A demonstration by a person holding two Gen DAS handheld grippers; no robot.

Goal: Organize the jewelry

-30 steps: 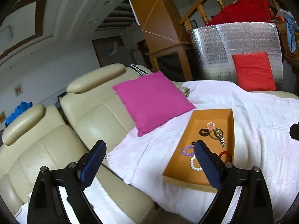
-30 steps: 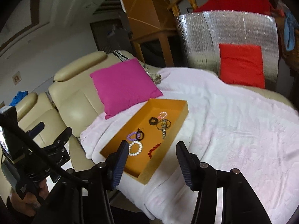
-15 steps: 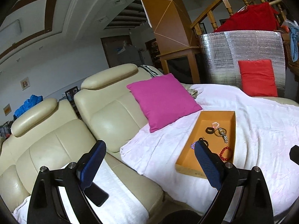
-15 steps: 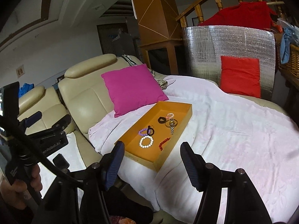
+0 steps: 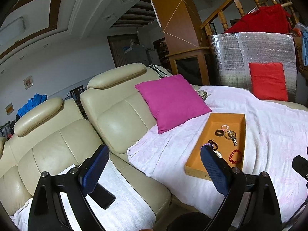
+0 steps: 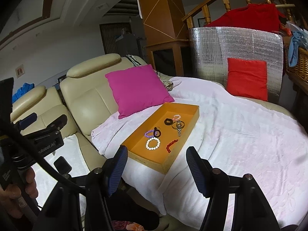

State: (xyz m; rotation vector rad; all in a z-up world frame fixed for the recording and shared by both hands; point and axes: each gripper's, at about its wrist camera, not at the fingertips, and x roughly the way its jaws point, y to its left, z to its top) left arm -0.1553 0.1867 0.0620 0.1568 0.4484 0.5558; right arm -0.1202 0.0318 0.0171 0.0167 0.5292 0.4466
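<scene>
An orange tray (image 6: 134, 143) lies on a white blanket on the sofa; it also shows in the left wrist view (image 5: 198, 154). In it lie a white bead bracelet (image 6: 152, 143), a purple bracelet (image 6: 148, 133), a red bead bracelet (image 6: 171, 145), a pink bracelet (image 6: 176, 117), a watch (image 6: 178, 126) and black rings (image 6: 168, 121). My right gripper (image 6: 156, 168) is open and empty, in front of the tray's near end. My left gripper (image 5: 154, 165) is open and empty, held well back, left of the tray.
A magenta cushion (image 6: 137, 89) leans on the cream sofa back (image 5: 115, 123) behind the tray. A red cushion (image 6: 247, 78) rests against a silver foil panel (image 6: 234, 47). A dark phone (image 5: 105, 196) lies on a white towel at left. The left-hand gripper body (image 6: 42, 134) shows at left.
Both grippers have pulled back and away from the tray, which now looks smaller and farther. More of the sofa and the towel with the phone has come into view.
</scene>
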